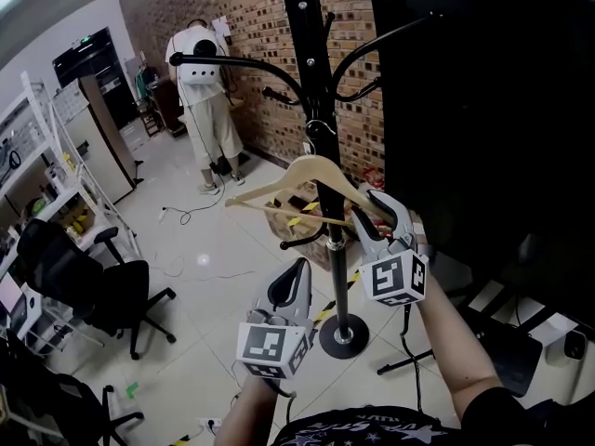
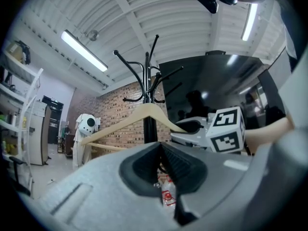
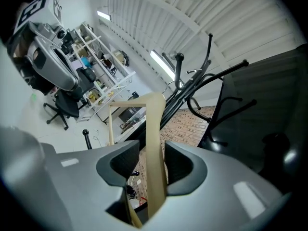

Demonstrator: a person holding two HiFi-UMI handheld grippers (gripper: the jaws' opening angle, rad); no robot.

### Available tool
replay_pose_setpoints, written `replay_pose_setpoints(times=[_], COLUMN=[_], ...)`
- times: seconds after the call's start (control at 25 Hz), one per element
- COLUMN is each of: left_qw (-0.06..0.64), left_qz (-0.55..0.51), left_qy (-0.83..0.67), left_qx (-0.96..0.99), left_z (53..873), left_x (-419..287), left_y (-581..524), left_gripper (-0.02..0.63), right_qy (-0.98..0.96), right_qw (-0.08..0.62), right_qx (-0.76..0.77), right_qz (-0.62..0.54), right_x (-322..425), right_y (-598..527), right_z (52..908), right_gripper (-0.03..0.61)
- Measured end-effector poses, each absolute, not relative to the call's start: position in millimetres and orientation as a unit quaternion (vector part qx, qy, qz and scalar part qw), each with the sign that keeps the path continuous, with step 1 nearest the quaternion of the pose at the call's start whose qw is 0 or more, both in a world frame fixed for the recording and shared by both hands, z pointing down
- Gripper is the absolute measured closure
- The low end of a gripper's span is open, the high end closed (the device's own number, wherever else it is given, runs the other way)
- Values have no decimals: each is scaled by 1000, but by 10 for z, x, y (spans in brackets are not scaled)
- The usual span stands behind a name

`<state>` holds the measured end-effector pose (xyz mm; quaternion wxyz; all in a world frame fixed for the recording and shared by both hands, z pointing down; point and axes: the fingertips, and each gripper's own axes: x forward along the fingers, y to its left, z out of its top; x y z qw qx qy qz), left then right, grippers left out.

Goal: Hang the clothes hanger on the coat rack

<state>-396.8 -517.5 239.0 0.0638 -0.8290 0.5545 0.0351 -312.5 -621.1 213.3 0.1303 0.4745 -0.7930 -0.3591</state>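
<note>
A pale wooden clothes hanger [image 1: 307, 170] hangs level in front of the black coat rack [image 1: 311, 63], its metal hook up against the pole by a peg. My right gripper [image 1: 372, 207] is at the hanger's right arm. In the right gripper view that arm [image 3: 154, 148] runs between the jaws with a gap at the left pad, so the right gripper [image 3: 153, 160] stands open around it. My left gripper [image 1: 299, 272] is lower and left of the hanger, apart from it, shut and empty. The left gripper view shows the hanger [image 2: 144, 113] and rack [image 2: 148, 81] ahead of the left gripper [image 2: 161, 150].
The rack's round base [image 1: 344, 334] stands on the tiled floor just ahead of me. A large black panel [image 1: 483, 110] fills the right side. Behind the rack is a brick wall [image 1: 251, 26]. A person in white [image 1: 206, 91] stands far back; an office chair [image 1: 84, 282] and shelves [image 1: 46, 175] are left.
</note>
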Motion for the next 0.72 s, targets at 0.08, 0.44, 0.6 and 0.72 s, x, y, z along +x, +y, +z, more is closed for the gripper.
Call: replay_pose_setpoints(times=[0.08, 0.44, 0.6, 0.72], left_qw=[63, 59, 53, 44], left_qz=[35, 41, 46, 51], left_qy=[555, 553, 554, 550], left_qx=[-829, -830, -830, -833], left_z=[2400, 2348, 2300, 2344], left_x=[-3978, -3928, -3882, -3823], left_y=[-5162, -5043, -4954, -4902], left_gripper=[609, 609, 609, 609], right_qy=[-790, -788, -803, -812], right_qw=[121, 21, -32, -67], right_qx=[474, 493, 509, 518], right_qz=[-369, -368, -307, -262], right_x=[-3114, -2789, -2588, -2495], right_y=[-6142, -5538, -5240, -5030], right_z=[2107, 1707, 1627, 1651], right_gripper=[405, 404, 458, 510])
